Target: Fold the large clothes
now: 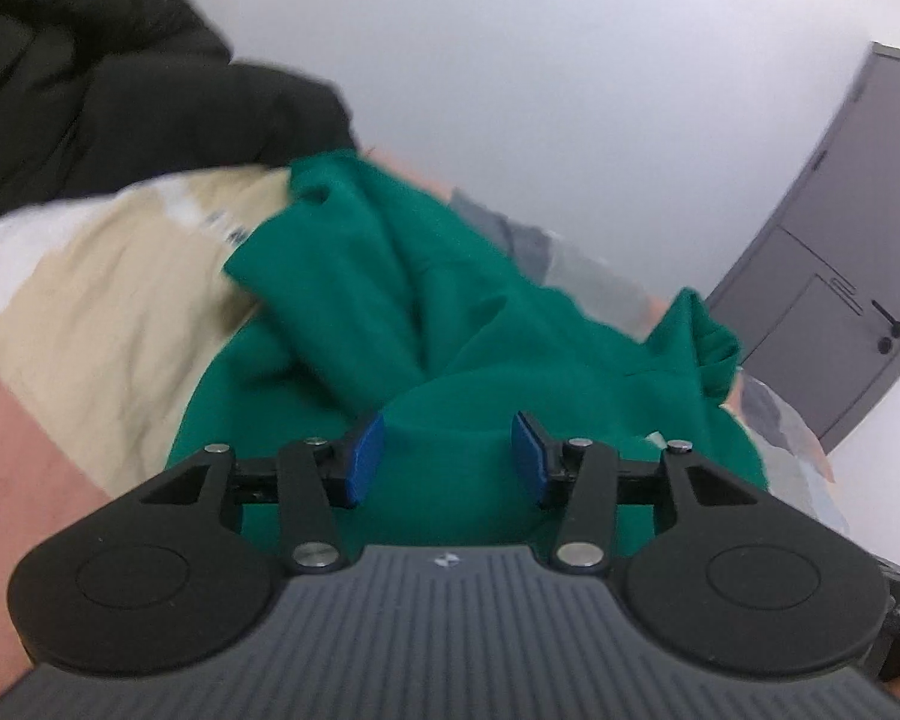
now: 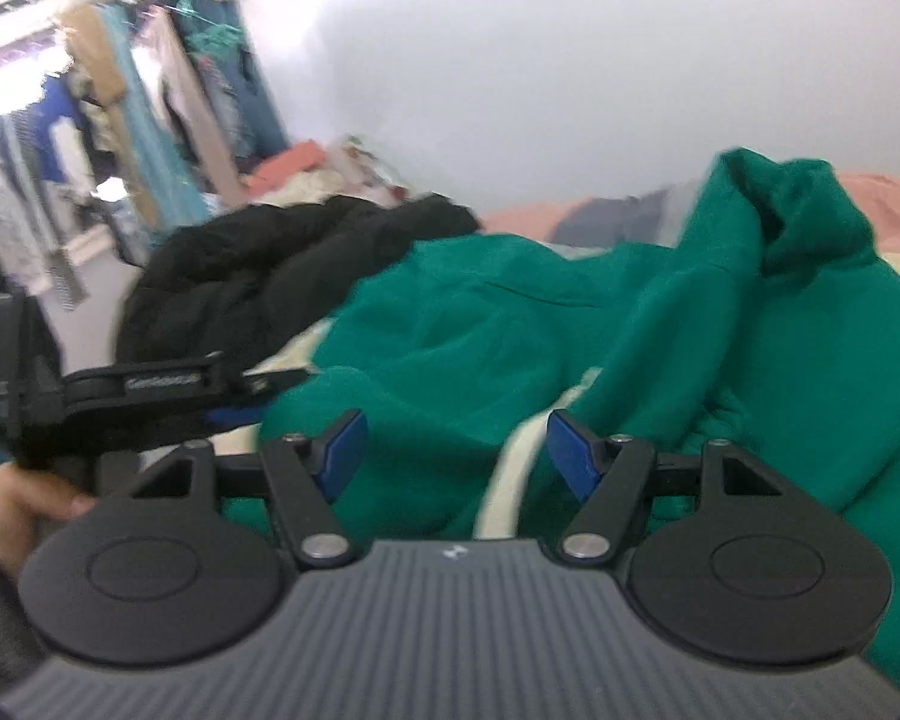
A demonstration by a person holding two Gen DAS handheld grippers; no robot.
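One crumpled green garment [image 1: 450, 324]; axis indeterminate

1 green garment [image 1: 450, 324], 1 black jacket [image 1: 120, 96].

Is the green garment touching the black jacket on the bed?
Cannot tell. In the right wrist view the green garment overlaps the black jacket, but blur hides any contact or gap.

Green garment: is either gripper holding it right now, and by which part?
Neither. The left gripper and right gripper both stand open over the green garment, pads clear of the cloth.
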